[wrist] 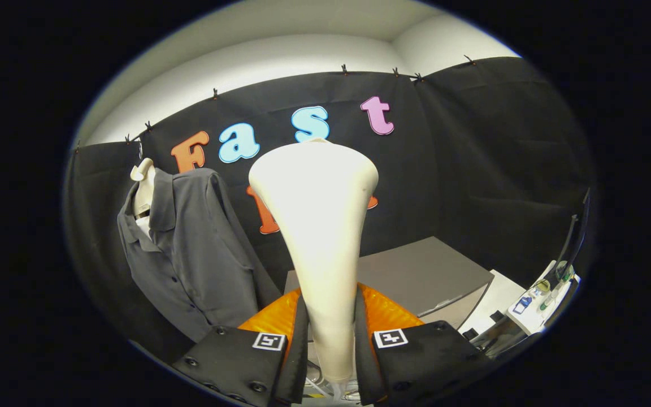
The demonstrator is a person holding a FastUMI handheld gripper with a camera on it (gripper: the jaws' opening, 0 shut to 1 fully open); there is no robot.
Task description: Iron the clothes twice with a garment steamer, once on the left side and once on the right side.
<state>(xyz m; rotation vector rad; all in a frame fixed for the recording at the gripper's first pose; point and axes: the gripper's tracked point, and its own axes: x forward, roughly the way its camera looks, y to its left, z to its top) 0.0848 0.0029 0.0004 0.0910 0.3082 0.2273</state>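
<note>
Tongs (331,333) clamped on cream steamer (320,226) handle — grey shirt (190,254) hangs beyond, left.

steamer (315,226): cream white and smooth. It has a thin handle at the bottom and a wide flat head at the top, like a funnel turned up.
steamer pose: it stands straight up, head pointing to 12 o'clock.
steamer place: its handle sits between the two fingers of the gripper (330,345), and both fingers press on its sides. A thin pale cord hangs from its bottom end.
shirt (190,254): dark grey, with a collar and small buttons down the front.
shirt state: it hangs on a pale hanger, collar open, front facing out.
shirt place: at 10 o'clock from the steamer, apart from it.
</note>
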